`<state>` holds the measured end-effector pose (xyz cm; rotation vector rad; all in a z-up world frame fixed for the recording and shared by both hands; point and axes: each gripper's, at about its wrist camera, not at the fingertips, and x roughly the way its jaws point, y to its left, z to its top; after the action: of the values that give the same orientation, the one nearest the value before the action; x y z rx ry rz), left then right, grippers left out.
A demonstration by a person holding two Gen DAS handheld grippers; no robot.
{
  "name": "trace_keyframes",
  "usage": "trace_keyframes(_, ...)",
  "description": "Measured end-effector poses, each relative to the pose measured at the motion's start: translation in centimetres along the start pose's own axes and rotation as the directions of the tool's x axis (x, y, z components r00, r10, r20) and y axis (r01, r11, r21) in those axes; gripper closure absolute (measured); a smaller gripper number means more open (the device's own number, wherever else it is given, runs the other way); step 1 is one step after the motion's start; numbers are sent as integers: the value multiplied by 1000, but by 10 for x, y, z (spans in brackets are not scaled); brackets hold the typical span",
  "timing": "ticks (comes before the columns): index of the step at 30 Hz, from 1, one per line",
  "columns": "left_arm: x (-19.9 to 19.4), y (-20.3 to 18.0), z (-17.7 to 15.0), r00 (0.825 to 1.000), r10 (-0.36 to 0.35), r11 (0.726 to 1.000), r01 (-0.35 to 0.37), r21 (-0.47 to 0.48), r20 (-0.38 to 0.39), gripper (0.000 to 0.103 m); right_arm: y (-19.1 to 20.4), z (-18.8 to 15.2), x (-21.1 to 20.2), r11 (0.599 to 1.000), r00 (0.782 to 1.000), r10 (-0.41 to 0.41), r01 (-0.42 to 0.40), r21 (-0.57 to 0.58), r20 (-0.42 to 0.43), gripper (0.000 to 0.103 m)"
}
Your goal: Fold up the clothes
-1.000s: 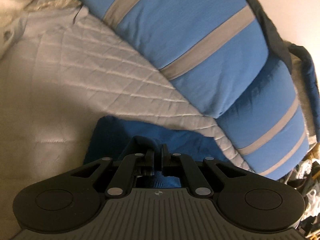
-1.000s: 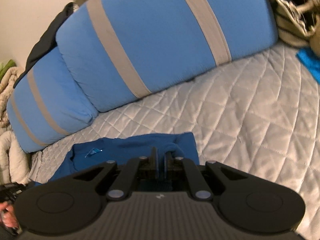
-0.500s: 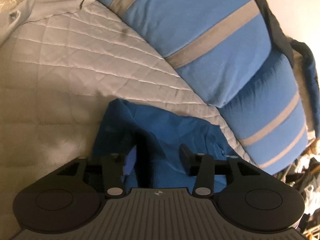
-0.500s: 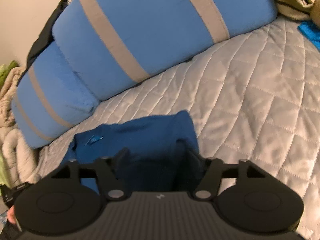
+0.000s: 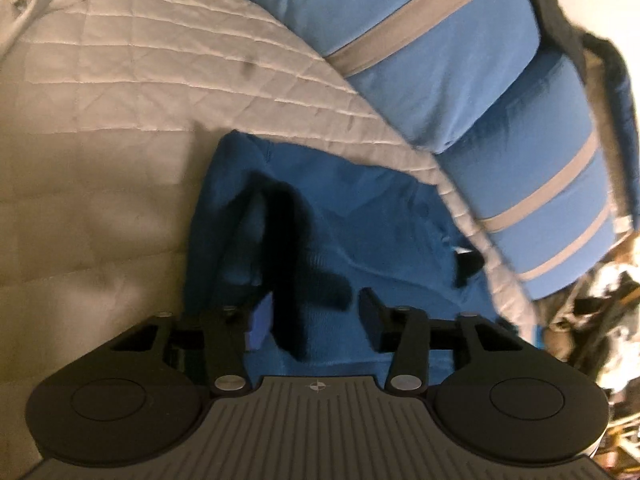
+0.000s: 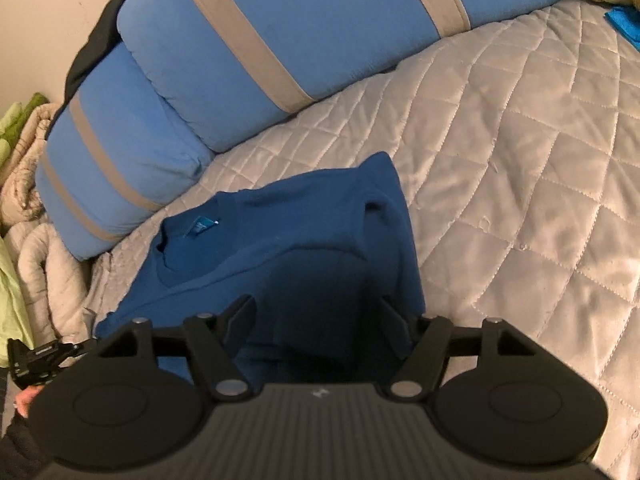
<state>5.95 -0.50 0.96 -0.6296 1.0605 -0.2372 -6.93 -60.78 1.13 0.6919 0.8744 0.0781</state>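
Observation:
A dark blue garment (image 5: 360, 208) lies folded on the quilted bedspread (image 5: 100, 160), its collar and label (image 6: 204, 226) pointing toward the pillows. My left gripper (image 5: 316, 316) hovers just over its near edge. The jaws are apart and closing, a ridge of blue cloth rises between them, and the pads do not press on it. My right gripper (image 6: 320, 312) hangs above the same garment (image 6: 300, 220) near its right side. Its jaws are wide and closing slightly, with cloth below them and nothing pinched.
Two blue pillows with grey stripes (image 6: 320, 32) lean along the far side of the bedspread (image 6: 520, 160). Pale blankets (image 6: 24, 160) are heaped at the left, and a hand (image 6: 24, 396) shows there. A bright blue item (image 6: 624, 24) lies at the far right.
Both grippers were shut on folds of the blue garment a second ago. They have opened and let it go, and it now rests on the bed. The left jaws have since narrowed.

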Motion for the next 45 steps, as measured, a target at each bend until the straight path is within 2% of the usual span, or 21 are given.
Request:
trace_keyframes(1,2,-1,-1,1000,20,1000,-20,-1,-7,89,1,0,0,1000,1000,-7,7,-1,0,40)
trace_keyframes(2,2,-3,-2,999,30,1000,-30,-3,-11,94,2,0,0,1000,1000,-12,12,-4,-1,52)
trace_keyframes(3,1,-4,-2,1000,21,1000,-22,-5,-10,96,3,0,0,1000,1000,-24,24,-12,0,58)
trace_keyframes(4,-1,-5,-1,1000,10,1000,-10,-5,-5,98,5,1,0,999,999,-36,35,-22,-7,71)
trace_keyframes(6,-8,-8,2,999,-30,1000,30,-5,20,98,10,4,-2,996,997,-72,71,-53,-14,77)
trace_keyframes(8,-18,-10,8,996,-57,998,57,-13,63,98,16,6,-6,995,998,-64,63,-74,-9,88)
trace_keyframes(14,-37,-26,19,981,-54,998,56,-5,184,98,21,25,-20,999,997,30,-30,-11,68,91)
trace_keyframes(19,-37,-36,32,967,-61,997,69,-22,248,98,21,42,-17,996,991,65,-72,50,120,91)
trace_keyframes(27,-18,-28,48,963,-30,995,54,-83,267,98,14,55,5,985,987,85,-104,135,135,91)
trace_keyframes(34,7,-13,63,961,-29,982,79,-171,274,98,5,72,28,959,986,113,-141,245,126,91)
trace_keyframes(36,14,-11,70,956,-42,975,103,-197,291,97,4,79,36,949,983,131,-163,269,131,90)
trace_keyframes(37,18,-11,73,951,-55,971,122,-206,304,96,4,83,41,942,979,149,-184,281,141,86)
trace_keyframes(38,20,-11,75,946,-62,968,134,-210,318,81,5,87,45,943,978,145,-182,277,151,79)
trace_keyframes(39,20,-13,76,939,-62,969,138,-205,338,70,7,92,48,948,978,132,-171,267,160,59)
trace_keyframes(40,17,-17,76,930,-58,972,135,-190,363,53,10,94,47,960,977,105,-148,238,185,40)
trace_keyframes(41,15,-21,75,924,-50,978,123,-170,380,45,14,95,46,972,974,75,-120,203,216,24)
trace_keyframes(43,8,-31,72,921,-24,991,72,-110,389,37,25,96,41,993,970,26,-54,108,241,16)
trace_keyframes(45,3,-40,67,920,22,1000,-12,-28,391,36,32,95,38,999,973,-3,-5,35,229,14)
